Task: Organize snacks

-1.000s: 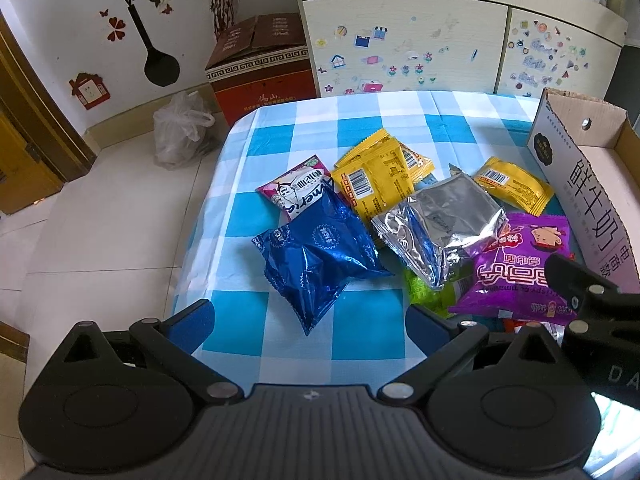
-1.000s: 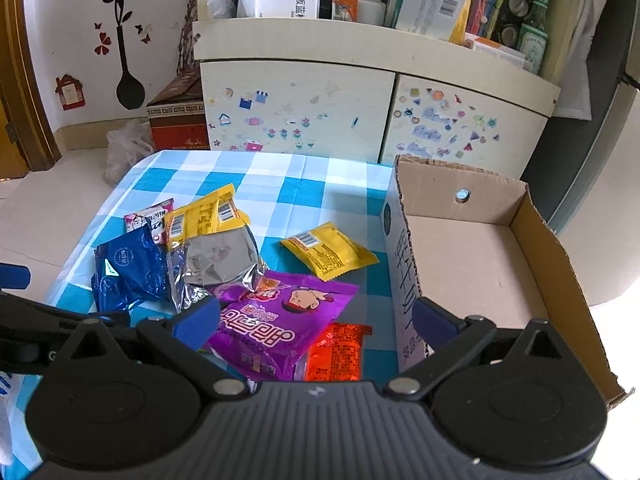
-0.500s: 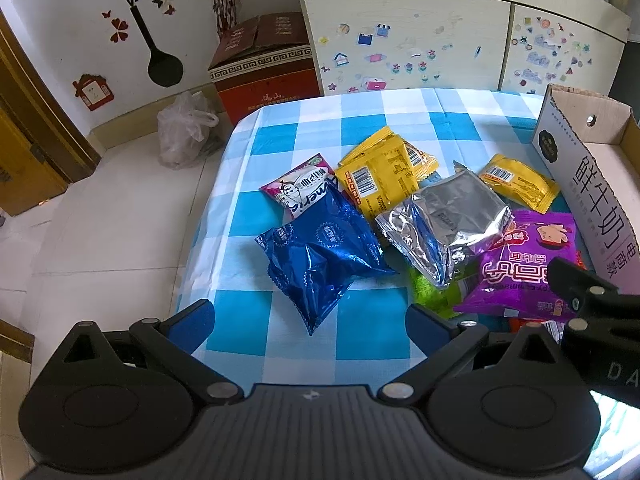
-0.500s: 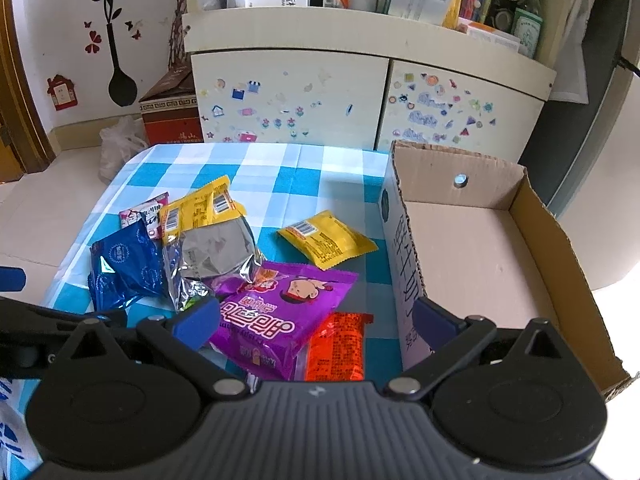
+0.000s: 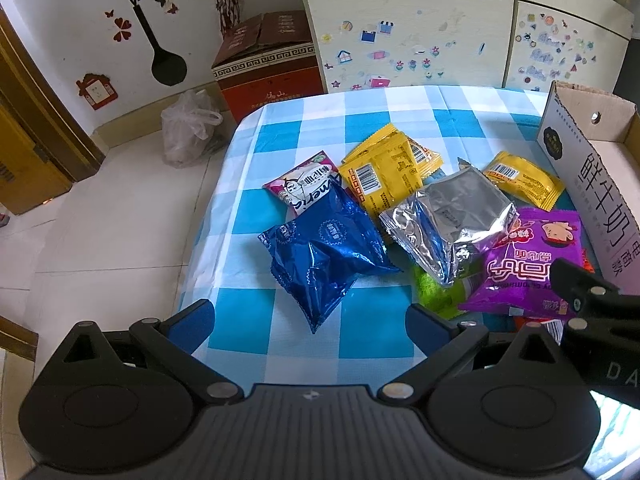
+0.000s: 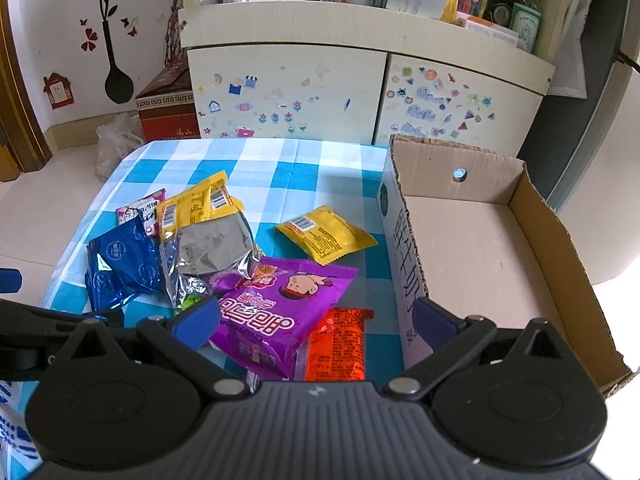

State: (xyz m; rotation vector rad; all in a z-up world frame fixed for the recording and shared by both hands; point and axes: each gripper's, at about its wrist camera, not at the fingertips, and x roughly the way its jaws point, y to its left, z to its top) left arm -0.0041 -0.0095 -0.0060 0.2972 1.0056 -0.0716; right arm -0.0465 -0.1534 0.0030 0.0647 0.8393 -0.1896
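Left wrist view: the left tongs are wide open, holding nothing. On the worktop lie one blue bag, one silver bag and three yellow packets.

Right wrist view: the right tongs are wide open over one purple bag and one orange packet, beside one cardboard box.

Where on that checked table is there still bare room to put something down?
The far strip of checked cloth behind the yellow packets is bare, and so is the near-left corner in front of the blue bag. The cardboard box floor is empty too. The middle is crowded: silver bag, purple bag and orange packet overlap.
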